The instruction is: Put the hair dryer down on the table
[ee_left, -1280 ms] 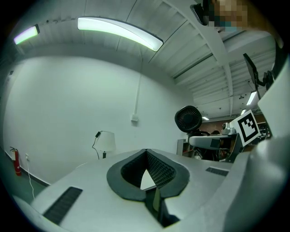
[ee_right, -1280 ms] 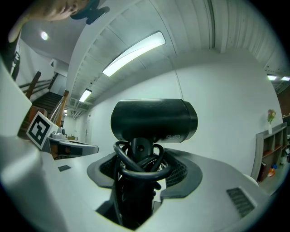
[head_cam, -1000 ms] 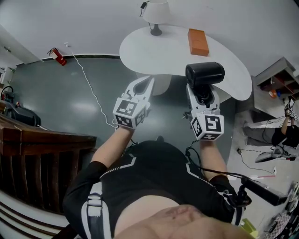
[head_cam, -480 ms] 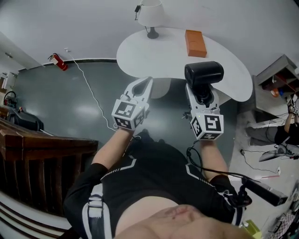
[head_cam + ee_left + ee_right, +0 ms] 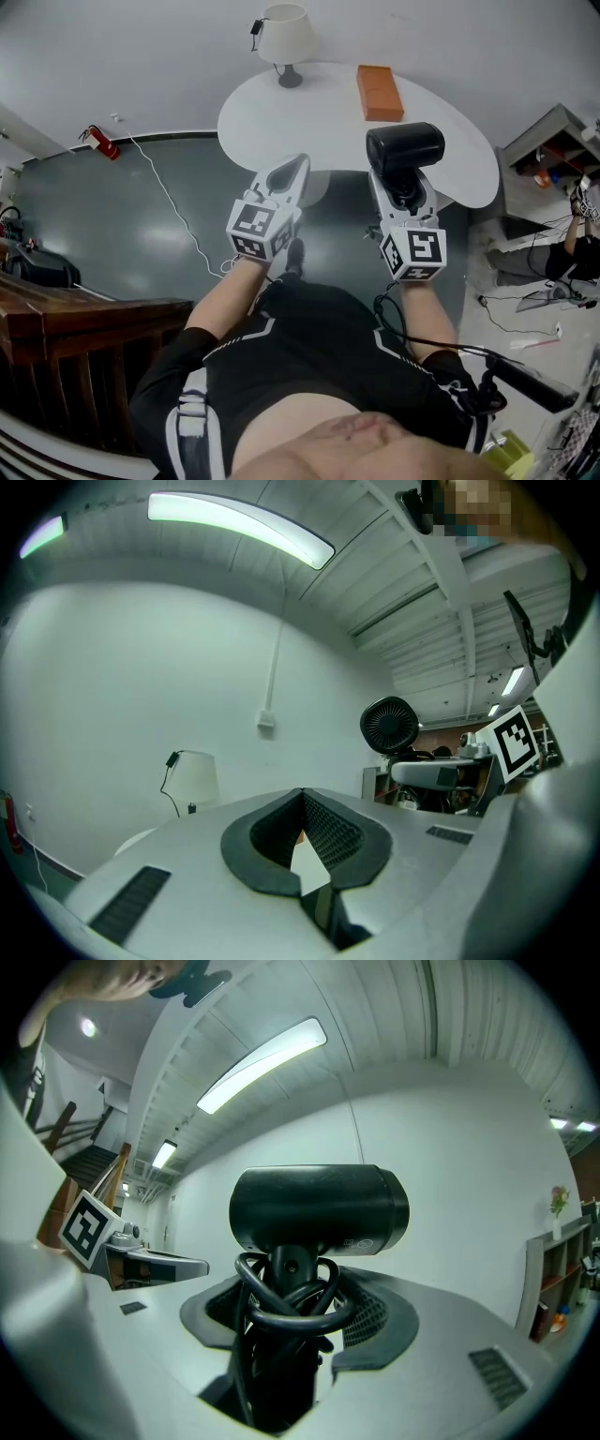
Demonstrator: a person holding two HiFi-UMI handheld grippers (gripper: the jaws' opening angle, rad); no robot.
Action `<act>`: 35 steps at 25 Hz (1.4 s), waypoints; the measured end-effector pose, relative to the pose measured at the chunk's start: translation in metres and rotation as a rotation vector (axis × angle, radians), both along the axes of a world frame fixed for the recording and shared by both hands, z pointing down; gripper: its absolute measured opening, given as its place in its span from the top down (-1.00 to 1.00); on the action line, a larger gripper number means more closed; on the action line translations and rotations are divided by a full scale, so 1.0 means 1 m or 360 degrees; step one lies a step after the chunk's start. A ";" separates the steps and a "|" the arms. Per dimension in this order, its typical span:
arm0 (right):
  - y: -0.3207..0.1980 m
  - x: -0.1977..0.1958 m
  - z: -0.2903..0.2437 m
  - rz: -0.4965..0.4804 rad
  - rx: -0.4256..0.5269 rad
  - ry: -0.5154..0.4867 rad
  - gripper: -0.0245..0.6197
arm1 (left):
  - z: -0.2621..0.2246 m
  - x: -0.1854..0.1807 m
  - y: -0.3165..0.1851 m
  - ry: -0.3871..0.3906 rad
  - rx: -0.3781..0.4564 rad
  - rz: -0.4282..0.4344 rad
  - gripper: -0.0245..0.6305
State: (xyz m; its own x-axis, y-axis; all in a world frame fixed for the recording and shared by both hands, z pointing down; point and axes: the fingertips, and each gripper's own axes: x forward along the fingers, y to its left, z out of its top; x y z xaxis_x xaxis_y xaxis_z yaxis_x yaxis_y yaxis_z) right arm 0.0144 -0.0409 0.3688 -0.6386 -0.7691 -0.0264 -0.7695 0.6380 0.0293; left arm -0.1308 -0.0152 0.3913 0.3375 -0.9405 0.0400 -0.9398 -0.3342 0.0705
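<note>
A black hair dryer stands upright in my right gripper, which is shut on its handle with the cord wound round it. In the right gripper view the hair dryer barrel lies crosswise above the jaws and the coiled cord fills the gap. The dryer's head hangs over the near edge of the white table. My left gripper is shut and empty, just short of the table's near edge. In the left gripper view the left gripper has its pads meeting at the tip.
On the table stand a white lamp at the far side and an orange box to its right. A white cable runs over the dark floor past a red fire extinguisher. A wooden railing is at left, shelves at right.
The table, lamp and box have shifted left and nearer in the head view. Both grippers hold the same pose; the dryer head now overlaps the table's edge.
</note>
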 end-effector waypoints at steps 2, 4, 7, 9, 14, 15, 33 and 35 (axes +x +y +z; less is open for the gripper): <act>-0.013 -0.002 -0.001 0.0027 0.0005 0.0008 0.10 | -0.001 -0.002 -0.016 0.0008 0.0008 0.0029 0.83; -0.027 -0.004 -0.001 0.0059 0.0003 0.0011 0.10 | -0.001 -0.004 -0.031 0.0012 0.0011 0.0062 0.83; -0.043 -0.006 0.000 0.0112 -0.0010 0.0018 0.10 | -0.002 -0.005 -0.054 0.0003 0.0014 0.0117 0.83; -0.054 -0.007 0.002 0.0138 -0.0021 0.0021 0.10 | -0.002 -0.006 -0.069 0.0006 0.0010 0.0144 0.83; -0.079 -0.014 0.006 0.0191 -0.0042 0.0035 0.10 | -0.002 -0.008 -0.098 0.0023 -0.0001 0.0222 0.83; -0.084 -0.015 0.007 0.0204 -0.0045 0.0036 0.10 | -0.001 -0.009 -0.104 0.0024 -0.0004 0.0237 0.83; -0.156 -0.041 0.002 0.0438 -0.0042 0.0088 0.10 | -0.006 -0.029 -0.197 0.0054 0.0008 0.0457 0.83; -0.164 -0.043 0.002 0.0473 -0.0046 0.0083 0.10 | -0.008 -0.031 -0.205 0.0055 0.0023 0.0482 0.83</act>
